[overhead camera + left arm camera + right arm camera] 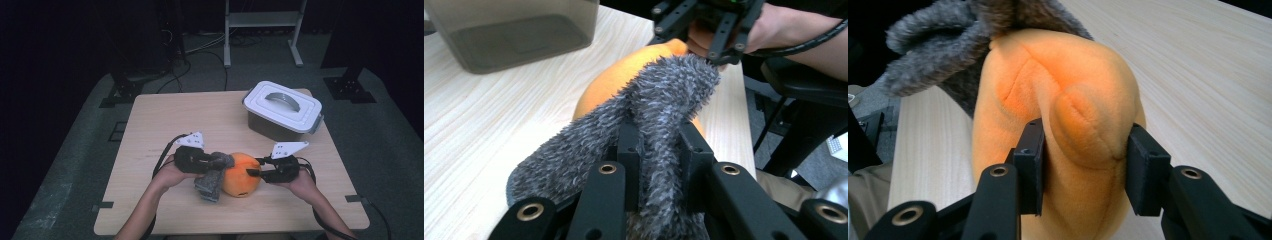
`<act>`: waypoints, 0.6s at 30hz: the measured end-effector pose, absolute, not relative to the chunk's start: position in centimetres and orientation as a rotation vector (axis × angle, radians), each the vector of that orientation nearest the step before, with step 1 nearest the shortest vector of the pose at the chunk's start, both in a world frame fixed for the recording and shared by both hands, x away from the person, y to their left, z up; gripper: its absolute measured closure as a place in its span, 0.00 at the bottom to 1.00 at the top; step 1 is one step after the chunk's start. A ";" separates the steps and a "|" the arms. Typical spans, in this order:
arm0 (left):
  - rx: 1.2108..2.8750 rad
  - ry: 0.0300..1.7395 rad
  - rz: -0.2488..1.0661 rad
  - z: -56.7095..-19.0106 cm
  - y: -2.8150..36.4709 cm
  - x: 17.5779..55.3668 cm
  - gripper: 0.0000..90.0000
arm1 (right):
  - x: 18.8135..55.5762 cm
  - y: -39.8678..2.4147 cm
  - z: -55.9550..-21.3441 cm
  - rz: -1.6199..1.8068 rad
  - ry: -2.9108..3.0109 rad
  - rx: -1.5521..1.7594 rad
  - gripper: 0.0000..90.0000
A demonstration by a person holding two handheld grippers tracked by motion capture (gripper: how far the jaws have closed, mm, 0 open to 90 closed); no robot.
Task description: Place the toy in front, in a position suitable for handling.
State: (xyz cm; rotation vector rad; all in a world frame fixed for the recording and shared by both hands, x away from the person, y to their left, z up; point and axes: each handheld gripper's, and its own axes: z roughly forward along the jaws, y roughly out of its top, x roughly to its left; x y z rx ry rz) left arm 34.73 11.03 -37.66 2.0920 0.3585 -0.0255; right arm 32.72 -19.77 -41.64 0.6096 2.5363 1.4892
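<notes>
Low in the middle of the high view, an orange plush toy (241, 174) sits on the wooden table (160, 120), caught between two hand-held grippers. The left gripper (212, 161), coming in from the left of the frame, has its jaws pinched tight on the grey furry cover (214, 176) that drapes over the toy's left side; in the left gripper view the fur bunches up between the black jaws. The right gripper (253, 171) comes in from the right, its jaws partly closed and pressing into a soft bulge of the orange plush, as the right gripper view shows. The opposed grips look meant to anchor the toy while the cover is worked along or off it. A lidded white storage box (283, 110) stands apart at upper right.
</notes>
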 end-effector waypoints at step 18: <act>2.106 0.332 -0.024 -37.6 9.5 35.0 0.84 | 31.7 -19.5 -39.6 1.304 2.568 0.496 0.37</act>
